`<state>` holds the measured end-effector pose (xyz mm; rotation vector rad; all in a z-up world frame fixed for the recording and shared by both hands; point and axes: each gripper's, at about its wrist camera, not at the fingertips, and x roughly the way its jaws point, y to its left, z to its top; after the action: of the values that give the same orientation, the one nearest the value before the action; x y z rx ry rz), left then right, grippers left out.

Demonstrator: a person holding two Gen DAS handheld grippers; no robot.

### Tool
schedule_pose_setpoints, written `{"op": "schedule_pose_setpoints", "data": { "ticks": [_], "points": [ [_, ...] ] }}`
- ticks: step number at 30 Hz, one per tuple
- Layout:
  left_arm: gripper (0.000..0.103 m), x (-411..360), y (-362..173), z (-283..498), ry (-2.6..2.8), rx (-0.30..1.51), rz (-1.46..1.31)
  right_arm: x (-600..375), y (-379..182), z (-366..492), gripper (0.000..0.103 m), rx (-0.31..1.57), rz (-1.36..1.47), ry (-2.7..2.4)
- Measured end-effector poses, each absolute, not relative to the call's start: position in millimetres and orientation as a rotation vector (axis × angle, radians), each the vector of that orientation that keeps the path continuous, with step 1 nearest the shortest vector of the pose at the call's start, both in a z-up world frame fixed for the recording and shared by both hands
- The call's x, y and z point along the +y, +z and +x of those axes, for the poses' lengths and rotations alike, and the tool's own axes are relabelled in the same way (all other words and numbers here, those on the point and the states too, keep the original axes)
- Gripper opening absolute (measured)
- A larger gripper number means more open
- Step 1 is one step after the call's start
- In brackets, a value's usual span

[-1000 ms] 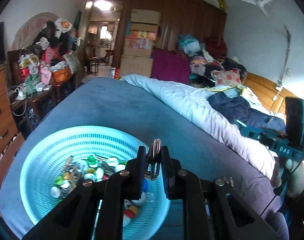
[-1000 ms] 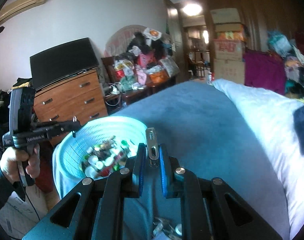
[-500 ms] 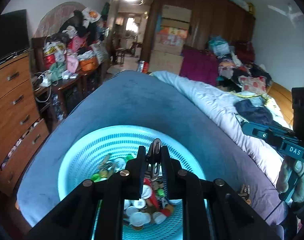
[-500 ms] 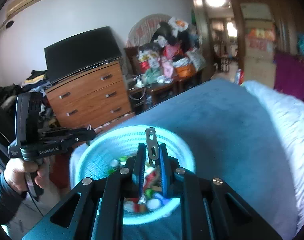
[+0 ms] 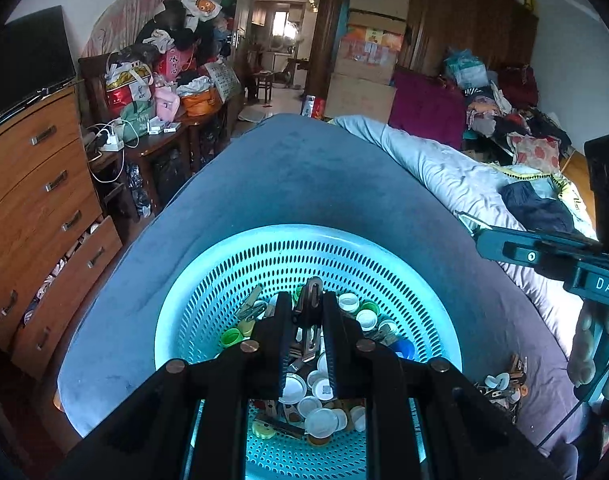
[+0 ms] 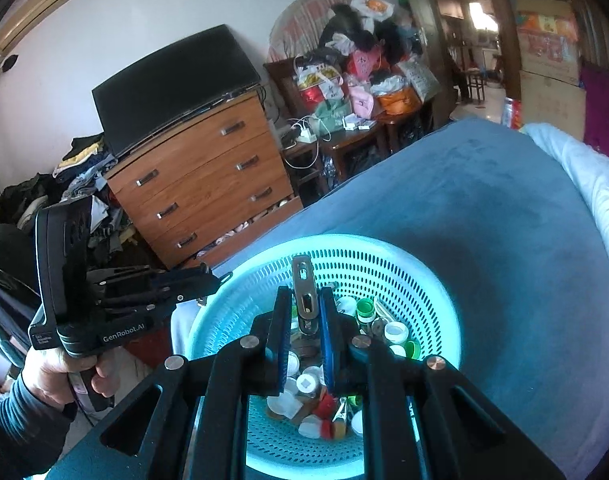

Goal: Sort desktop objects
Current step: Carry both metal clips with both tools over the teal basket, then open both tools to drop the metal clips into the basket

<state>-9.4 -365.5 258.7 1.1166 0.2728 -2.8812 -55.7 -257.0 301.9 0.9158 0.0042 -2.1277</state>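
left gripper [image 5: 309,312]: pinching a brown metal clip [image 5: 310,300], held over the basket [image 5: 208,280] centre.
right gripper [image 6: 304,316]: pinching a silver metal clip [image 6: 304,286], also above the basket.
basket: turquoise, on the blue bedspread [image 5: 304,180], holds caps [image 5: 322,422] and clips.
loose pile [image 5: 502,386]: on the bedspread just right of the basket.
step: drop both clips.
tip: release inside the rim, low, one at a time; keep the grippers from colliding.

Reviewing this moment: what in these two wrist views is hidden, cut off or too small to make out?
- Left wrist view: the basket floor near the camera is hidden by the left gripper.
- Left wrist view: the small pile on the bed is too small to identify.
- Right wrist view: the near part of the basket's contents is hidden by the right gripper and its clip.
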Motion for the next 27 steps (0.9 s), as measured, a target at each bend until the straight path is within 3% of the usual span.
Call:
{"op": "schedule_pose_setpoints", "data": {
  "ticks": [16, 17, 19, 27],
  "points": [
    [0.016, -367, 253, -19, -2.875, 0.274, 1.126, -266, 293, -63, 0.016, 0.019, 0.938, -2.113],
    [0.017, -366, 252, -19, -2.87, 0.264, 1.124, -265, 292, -62, 0.018, 0.02, 0.931, -2.12],
    [0.026, -365, 251, -18, -2.865, 0.253, 1.119, -263, 291, -63, 0.029, 0.001, 0.932, -2.115],
    [0.031, -363, 249, -20, -2.852, 0.242, 1.113, -258, 287, -61, 0.029, -0.02, 0.932, -2.118]
  ]
}}
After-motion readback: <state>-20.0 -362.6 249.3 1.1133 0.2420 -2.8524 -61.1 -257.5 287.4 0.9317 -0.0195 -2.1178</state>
